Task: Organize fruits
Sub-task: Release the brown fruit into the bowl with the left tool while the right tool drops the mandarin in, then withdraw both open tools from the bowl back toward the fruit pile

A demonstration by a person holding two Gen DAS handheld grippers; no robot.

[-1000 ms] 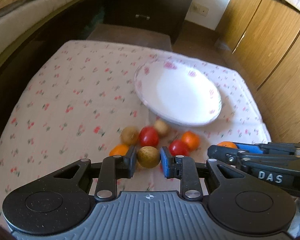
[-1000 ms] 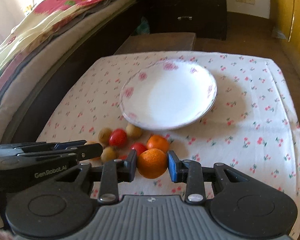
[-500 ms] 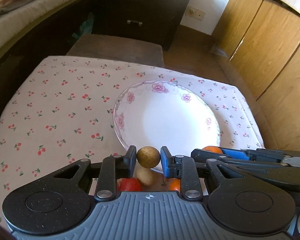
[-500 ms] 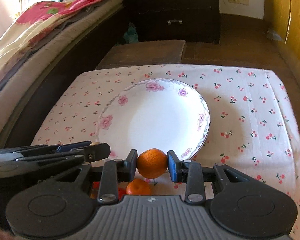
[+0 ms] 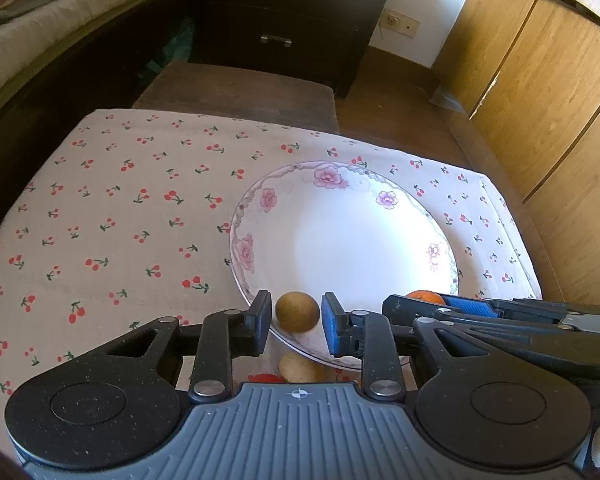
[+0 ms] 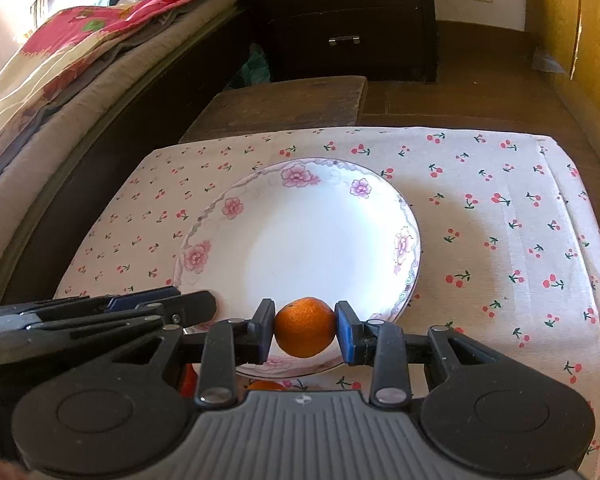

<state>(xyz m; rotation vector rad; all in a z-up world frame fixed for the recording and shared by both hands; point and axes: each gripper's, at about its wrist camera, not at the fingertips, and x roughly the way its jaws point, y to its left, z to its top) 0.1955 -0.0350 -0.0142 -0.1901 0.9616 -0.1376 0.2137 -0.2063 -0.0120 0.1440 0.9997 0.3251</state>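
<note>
Now the brown fruit (image 5: 297, 312) sits between the fingers of the left gripper (image 5: 296, 320) with a sliver of daylight on either side of it; a second ago those pads pinched it tight. The jaws have just been opening a little, and the fruit looks to be resting on the near rim of the plate (image 5: 356, 248) rather than hanging in a grip, so the release seems under way or just done. Beside it, the orange (image 6: 305, 332) is clamped in the right gripper (image 6: 305, 330), both pads pressed against its sides, held over the plate's (image 6: 300, 240) near edge.

Both tools have travelled since a second ago: then they stood over the cluster of loose fruits in front of the plate, and now the plate fills the middle of each view, its white bowl bare apart from the brown fruit at the rim. A pale fruit (image 5: 300, 367) and a red one (image 5: 266, 378) peek out below the left gripper, on the cherry-print cloth (image 5: 112, 220) short of the plate.

For the task this likely means the first fruit is being delivered and the orange comes next. So near the rim, the round brown fruit could roll either way once the fingers draw off.
</note>
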